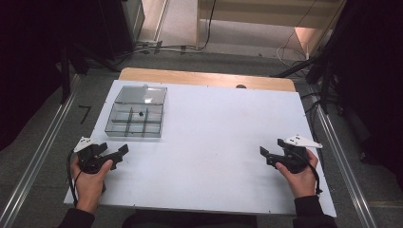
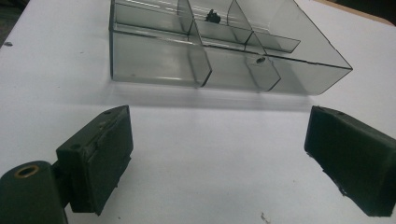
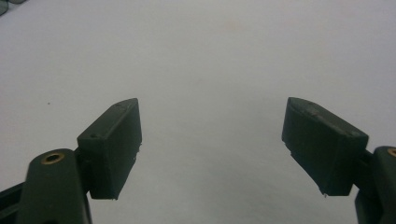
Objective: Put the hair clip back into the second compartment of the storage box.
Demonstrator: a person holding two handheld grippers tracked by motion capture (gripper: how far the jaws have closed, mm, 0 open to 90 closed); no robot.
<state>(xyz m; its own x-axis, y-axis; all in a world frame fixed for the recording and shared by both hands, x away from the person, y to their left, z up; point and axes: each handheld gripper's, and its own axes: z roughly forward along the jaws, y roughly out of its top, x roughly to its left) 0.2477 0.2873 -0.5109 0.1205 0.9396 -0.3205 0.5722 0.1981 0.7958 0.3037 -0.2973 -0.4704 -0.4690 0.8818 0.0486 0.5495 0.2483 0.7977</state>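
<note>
A white rectangular table top (image 1: pixel 214 142) is seen from above, with a person's two hands entering from the near edge, each wrapped around a black two-jaw gripper. The left gripper (image 1: pixel 119 153) is held near the table's left front corner, its jaws spread wide apart with nothing between them; in the left gripper view (image 2: pixel 217 154) only bare white surface is seen in the gap. The right gripper (image 1: pixel 264 156) is held near the right front edge, its jaws likewise parted and empty, as is confirmed in the right gripper view (image 3: pixel 212 144). The person is cut off at the sleeves by the bottom of the frame.

A clear smoky-grey plastic compartment box (image 1: pixel 137 112) is set on the far left part of the table, just beyond the left gripper and well apart from the right one. It is divided by thin partitions, and its lid appears to be raised at the far side, though this is hard to make out. A small dark object (image 1: pixel 141 113) is lodged in a middle compartment; it is also caught in the left gripper view (image 2: pixel 213 16), too small to be identified. The box's far end is cropped there. A wooden strip (image 1: pixel 204 78) shows beyond the table, with dark, dim surroundings.
</note>
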